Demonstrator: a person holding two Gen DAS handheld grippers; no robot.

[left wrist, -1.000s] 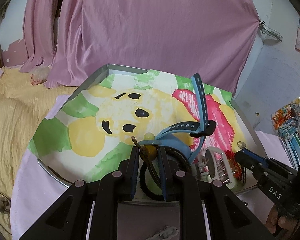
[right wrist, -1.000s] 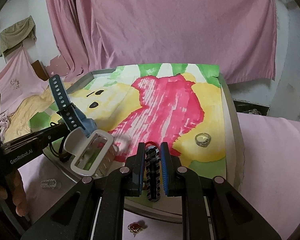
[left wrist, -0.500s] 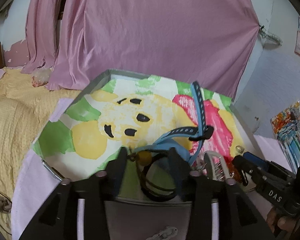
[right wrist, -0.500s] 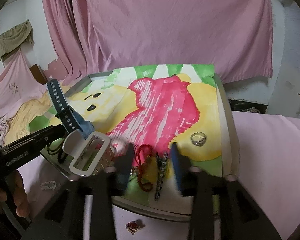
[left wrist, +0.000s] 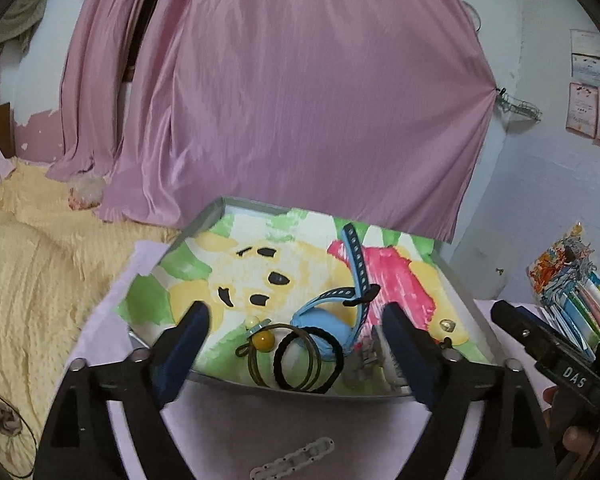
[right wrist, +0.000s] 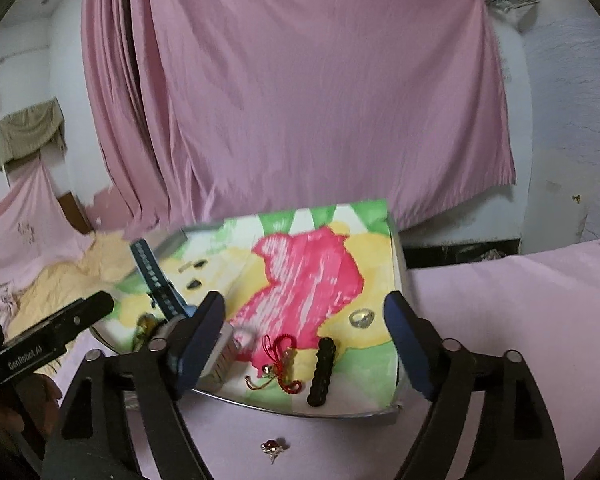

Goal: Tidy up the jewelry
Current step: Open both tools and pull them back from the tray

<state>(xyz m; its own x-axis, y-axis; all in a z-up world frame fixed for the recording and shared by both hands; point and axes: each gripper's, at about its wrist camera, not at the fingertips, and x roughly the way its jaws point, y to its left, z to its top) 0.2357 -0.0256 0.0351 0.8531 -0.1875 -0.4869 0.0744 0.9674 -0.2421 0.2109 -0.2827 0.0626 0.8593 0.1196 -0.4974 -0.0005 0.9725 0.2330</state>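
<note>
Left wrist: white clip [left wrist: 374, 354] half hidden behind right-hand tongs finger [left wrist: 406, 354].

White plastic hair clip [right wrist: 224, 354]: mostly hidden behind the right gripper's left finger; blurred.
Small red-stoned trinket on the pink cloth [right wrist: 273, 447]: too small to tell its kind.
Pale perforated strip [left wrist: 294, 459]: lower end cut by the left view's bottom edge; blurred.
Silver ring [left wrist: 446, 324]: too small for detail.
</note>
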